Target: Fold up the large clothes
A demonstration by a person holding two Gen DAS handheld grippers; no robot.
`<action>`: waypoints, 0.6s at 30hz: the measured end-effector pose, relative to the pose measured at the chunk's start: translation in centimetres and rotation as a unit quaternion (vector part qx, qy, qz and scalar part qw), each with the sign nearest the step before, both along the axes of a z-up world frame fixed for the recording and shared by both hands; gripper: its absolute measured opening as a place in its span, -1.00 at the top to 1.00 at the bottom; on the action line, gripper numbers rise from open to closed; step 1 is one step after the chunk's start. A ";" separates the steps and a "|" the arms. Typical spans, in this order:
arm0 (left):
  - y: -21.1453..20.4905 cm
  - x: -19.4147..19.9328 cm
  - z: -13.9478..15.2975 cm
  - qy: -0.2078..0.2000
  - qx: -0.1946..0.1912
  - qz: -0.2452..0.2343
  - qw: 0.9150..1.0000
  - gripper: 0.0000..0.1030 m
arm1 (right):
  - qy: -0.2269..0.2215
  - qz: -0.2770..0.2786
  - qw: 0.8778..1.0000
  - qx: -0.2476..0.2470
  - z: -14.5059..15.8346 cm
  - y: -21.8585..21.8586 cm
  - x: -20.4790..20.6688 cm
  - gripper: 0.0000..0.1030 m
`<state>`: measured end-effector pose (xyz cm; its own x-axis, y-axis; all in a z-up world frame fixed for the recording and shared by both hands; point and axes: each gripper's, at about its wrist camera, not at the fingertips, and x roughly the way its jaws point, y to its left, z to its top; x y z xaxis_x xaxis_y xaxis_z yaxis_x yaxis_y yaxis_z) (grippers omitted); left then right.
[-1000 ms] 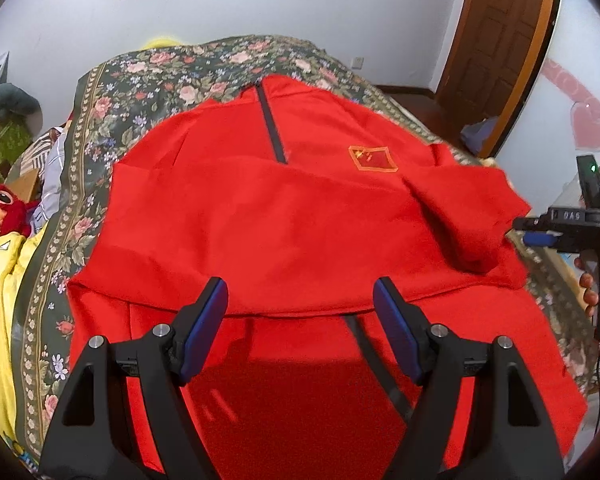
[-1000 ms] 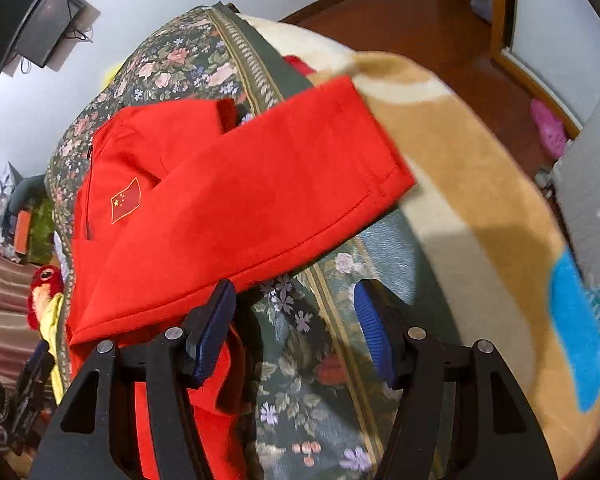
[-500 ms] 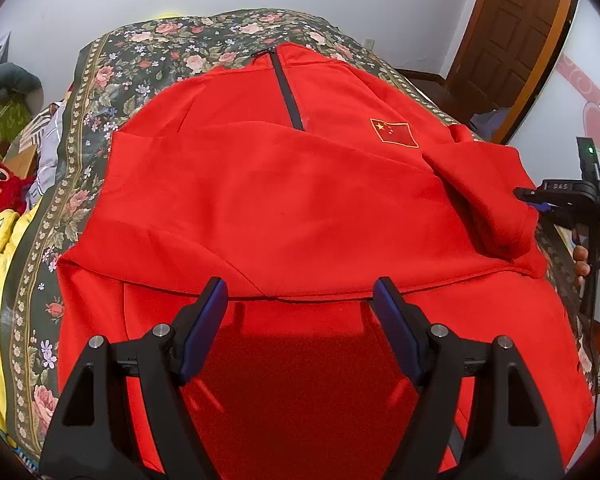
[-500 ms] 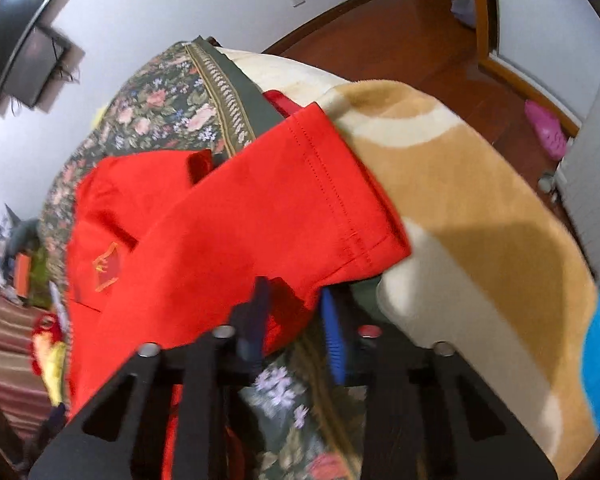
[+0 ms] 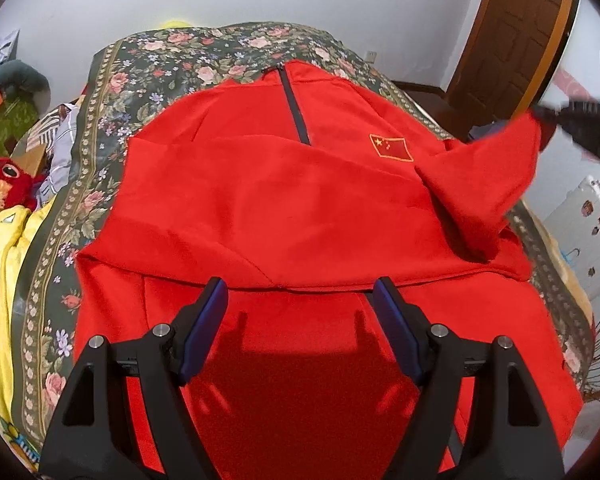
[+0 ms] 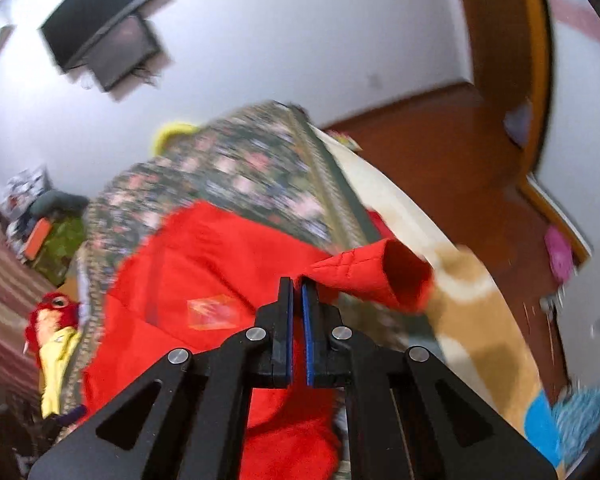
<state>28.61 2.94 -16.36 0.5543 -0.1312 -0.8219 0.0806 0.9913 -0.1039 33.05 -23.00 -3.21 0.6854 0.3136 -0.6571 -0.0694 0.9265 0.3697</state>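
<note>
Red jacket [image 5: 284,208] lies front-up across the floral bedspread [image 5: 112,92] on the bed, dark zip [image 5: 294,108] running toward the collar at the far end, flag patch [image 5: 392,147] on the chest. One sleeve already folded across the chest, its edge forming a straight line over the body; hem end nearest the left camera lies flat and unfolded. Right hand-held gripper [image 6: 296,284] has just been closing and is now clamped on the cuff [image 6: 364,276] of the other sleeve, which hangs lifted clear of the bed, mouth of the cuff open toward the camera. Left hand-held gripper [image 5: 300,300] hovers above the lower body of the jacket, jaws wide, nothing between them. Judgement: roughly the first third; second sleeve yet to be laid across, then body to be folded up. Right view heavily motion-blurred; bedspread pattern and patch smeared. In the left view the right tool is only a dark blur at the frame edge. Jacket's near hem is hidden behind the left tool. Red plush toy [image 5: 4,180] and yellow cloth [image 5: 0,280] lie off to the side, partly cut off.
</note>
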 end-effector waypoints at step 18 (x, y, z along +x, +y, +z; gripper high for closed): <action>8.2 -5.1 1.9 -0.021 -0.006 0.100 0.995 -0.44 | 0.107 0.268 0.957 0.028 -6.1 24.5 -1.3 0.93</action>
<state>23.49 11.16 -14.42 0.6041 -0.0234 -0.7965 -0.1146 0.9866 -0.1159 31.78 1.46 -9.28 0.2688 0.6210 -0.7363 -0.4461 0.7578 0.4762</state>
